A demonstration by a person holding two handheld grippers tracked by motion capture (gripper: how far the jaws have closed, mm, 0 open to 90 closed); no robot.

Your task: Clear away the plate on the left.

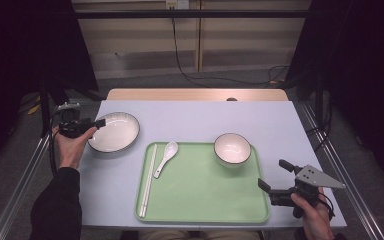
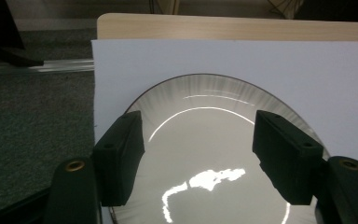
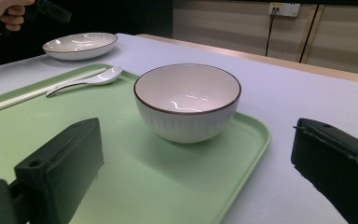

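The plate point(image 1: 113, 131) lies flat on the surface point(image 1: 260, 120) just left of the green tray point(image 1: 205, 195), round, with no long axis. The left gripper point(image 1: 99, 123) reaches over its left rim, jaws apart over the plate. The right gripper point(image 1: 272, 175), jaws wide apart, is by the tray's right edge.
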